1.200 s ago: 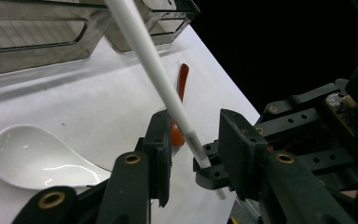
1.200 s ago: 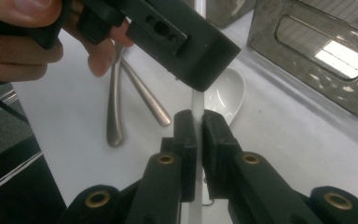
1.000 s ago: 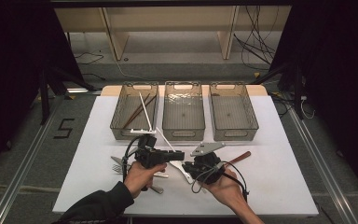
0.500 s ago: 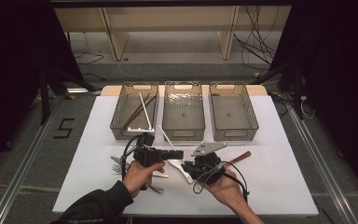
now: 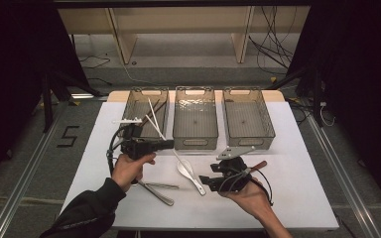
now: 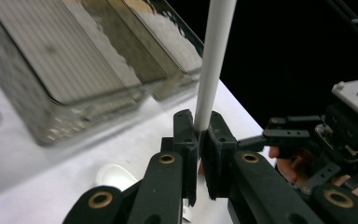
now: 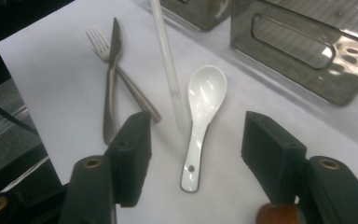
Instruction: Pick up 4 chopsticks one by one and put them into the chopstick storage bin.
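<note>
A thin white plastic rod [image 6: 210, 70] is clenched upright in the left tool [image 6: 199, 140]. The right tool [image 7: 196, 140], its jaws just spread apart, is held released over the white ceramic spoon [image 7: 200, 116] on the surface.

We see the left gripper [image 5: 166, 144] clamping a white chopstick [image 5: 155, 119] before three clear bins [image 5: 194, 144]; a white spoon [image 5: 188, 173] lies nearby.

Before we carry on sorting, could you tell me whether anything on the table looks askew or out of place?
Only slightly: in the left bin the chopsticks lean crooked, ends poking over its rim. On the table, a knife lies crossed over a fork. Nothing looks spilled or damaged.
</note>
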A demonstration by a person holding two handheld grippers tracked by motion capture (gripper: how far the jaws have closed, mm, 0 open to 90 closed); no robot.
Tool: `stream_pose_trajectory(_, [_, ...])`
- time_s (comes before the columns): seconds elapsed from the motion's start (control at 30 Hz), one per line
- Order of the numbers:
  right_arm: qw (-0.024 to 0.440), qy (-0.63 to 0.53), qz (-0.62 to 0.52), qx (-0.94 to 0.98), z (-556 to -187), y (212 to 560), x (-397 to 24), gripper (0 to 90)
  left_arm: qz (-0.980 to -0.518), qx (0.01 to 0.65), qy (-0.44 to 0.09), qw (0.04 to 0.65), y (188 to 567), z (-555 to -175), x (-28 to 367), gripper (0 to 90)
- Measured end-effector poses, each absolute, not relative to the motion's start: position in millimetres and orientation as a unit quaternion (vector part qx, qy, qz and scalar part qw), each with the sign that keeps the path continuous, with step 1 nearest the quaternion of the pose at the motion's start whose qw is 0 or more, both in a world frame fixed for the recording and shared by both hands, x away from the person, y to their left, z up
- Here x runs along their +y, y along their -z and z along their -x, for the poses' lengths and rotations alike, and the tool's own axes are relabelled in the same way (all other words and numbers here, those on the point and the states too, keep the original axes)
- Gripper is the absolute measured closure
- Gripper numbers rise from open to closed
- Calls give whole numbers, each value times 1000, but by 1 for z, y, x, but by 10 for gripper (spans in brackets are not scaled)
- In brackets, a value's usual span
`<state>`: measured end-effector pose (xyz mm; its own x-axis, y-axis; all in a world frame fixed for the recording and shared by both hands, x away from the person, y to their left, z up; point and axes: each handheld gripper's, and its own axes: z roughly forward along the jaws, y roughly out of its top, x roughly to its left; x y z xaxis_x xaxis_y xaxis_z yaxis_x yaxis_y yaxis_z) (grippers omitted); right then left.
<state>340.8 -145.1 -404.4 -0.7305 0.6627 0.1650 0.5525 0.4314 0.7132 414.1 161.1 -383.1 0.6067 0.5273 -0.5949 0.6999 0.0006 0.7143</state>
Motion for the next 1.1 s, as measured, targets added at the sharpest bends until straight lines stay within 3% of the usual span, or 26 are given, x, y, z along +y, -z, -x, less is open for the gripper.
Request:
stream_pose_trajectory(0.13, [69,-382,-364,847,-342,405,-149,365,-695,443,64,563,371,-422,177,845])
stream_pose_trajectory(1.1, [75,-385,-366,844,-342,405,-150,291,-631,520,-22,575,341,-476,260,844])
